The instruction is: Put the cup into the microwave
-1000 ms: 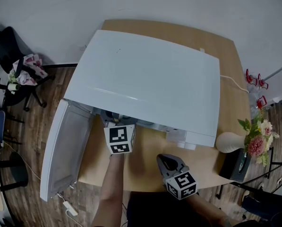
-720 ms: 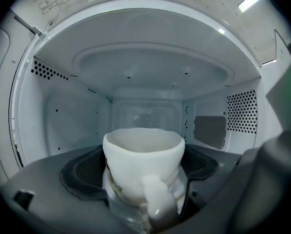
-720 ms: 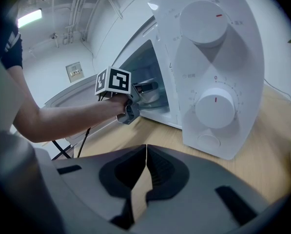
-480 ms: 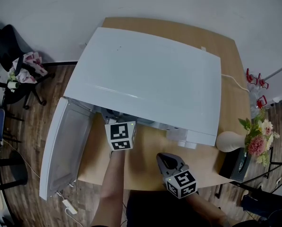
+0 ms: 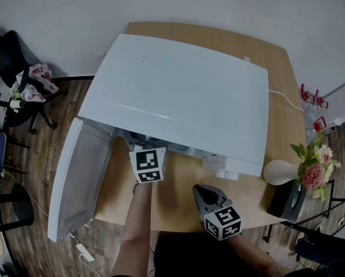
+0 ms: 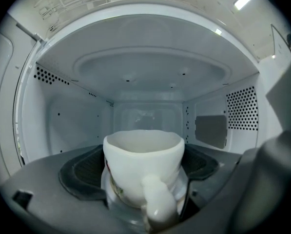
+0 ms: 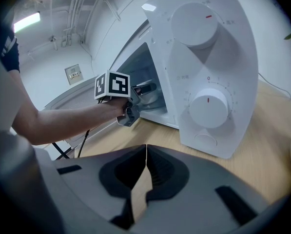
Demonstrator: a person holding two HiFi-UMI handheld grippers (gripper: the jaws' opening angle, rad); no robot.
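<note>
1. Inside the microwave (image 5: 178, 97) cavity, the white cup (image 6: 143, 150) stands upright between the two jaws of the left gripper (image 6: 141, 179). Its handle points back toward the camera of this gripper.
2. The left jaws are pressed against the two sides of the cup body, one pad on each side. I think this side grip is chosen so that the cup stays level and its open mouth looks up while it goes through the opening.
3. From the left gripper view I cannot tell if the bottom of the cup already rests on the cavity floor or hangs just above it. Something clear, like glass, shows under the cup.
4. The door (image 5: 80, 178) is swung fully open to the left side, so it leaves free the way for the forearm, which reaches in from the front edge of the table (image 5: 178, 195).
5. The right gripper (image 7: 145, 152) has its jaws pressed together with nothing between them. It is kept low over the table in front of the dials (image 7: 208, 108), apart from the opening. My guess is that it waits there so as not to disturb the left arm.
6. By my judgement the task is nearly done: the cup is within the walls, and what remains is to set it down firmly, spread the left jaws and pull them out without catching the handle.
</note>
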